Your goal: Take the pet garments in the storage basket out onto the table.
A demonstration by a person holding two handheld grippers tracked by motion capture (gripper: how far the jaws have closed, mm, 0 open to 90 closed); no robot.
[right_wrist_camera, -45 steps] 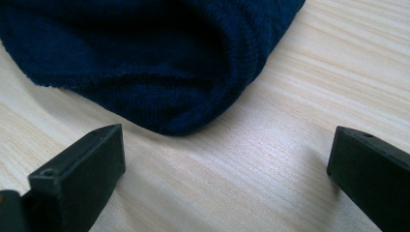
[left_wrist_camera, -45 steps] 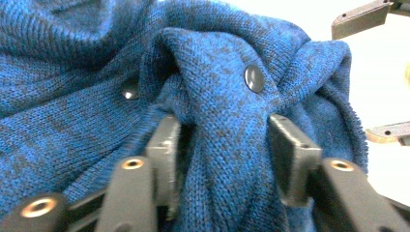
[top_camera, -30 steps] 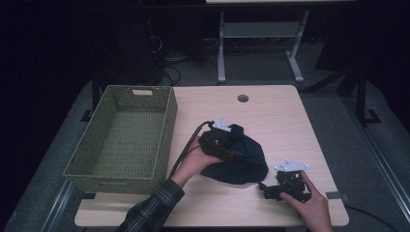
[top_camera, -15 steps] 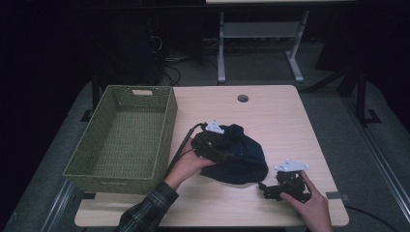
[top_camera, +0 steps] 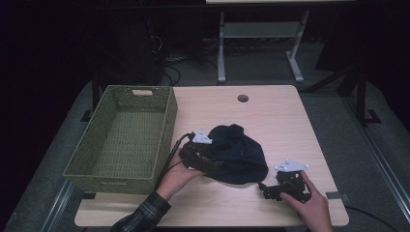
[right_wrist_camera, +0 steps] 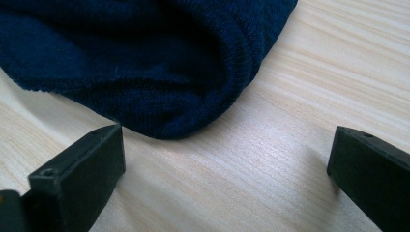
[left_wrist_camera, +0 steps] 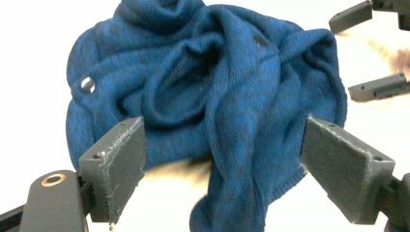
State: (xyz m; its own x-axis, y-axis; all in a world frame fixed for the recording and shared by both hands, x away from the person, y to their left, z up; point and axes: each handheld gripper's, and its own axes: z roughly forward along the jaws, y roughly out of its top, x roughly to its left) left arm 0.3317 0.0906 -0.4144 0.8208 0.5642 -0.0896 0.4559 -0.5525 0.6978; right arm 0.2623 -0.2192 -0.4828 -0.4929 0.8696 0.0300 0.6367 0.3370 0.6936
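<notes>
A dark blue knit garment [top_camera: 239, 152] lies crumpled on the wooden table [top_camera: 270, 116], right of the middle. My left gripper [top_camera: 212, 164] lies at the garment's left edge and points into it. Its jaws have just been opening and now stand wide. In the left gripper view a fold of the garment [left_wrist_camera: 208, 92] hangs between the left gripper [left_wrist_camera: 222, 130] pads, and neither pad presses on it. My right gripper [top_camera: 265, 188] rests on the table at the garment's near right corner. It is open, with the garment's hem [right_wrist_camera: 145, 72] just beyond the right gripper [right_wrist_camera: 228, 131] and bare wood between the jaws.
An empty green woven basket [top_camera: 167, 130] stands at the table's left side, close to my left hand. A round cable hole [top_camera: 242, 98] sits near the far edge. The right gripper's jaws [left_wrist_camera: 372, 48] appear at the top right of the left gripper view.
My left hand and gripper have drawn back leftward, toward the basket, off the garment. More of the garment shows now. The right hand has stayed put.
</notes>
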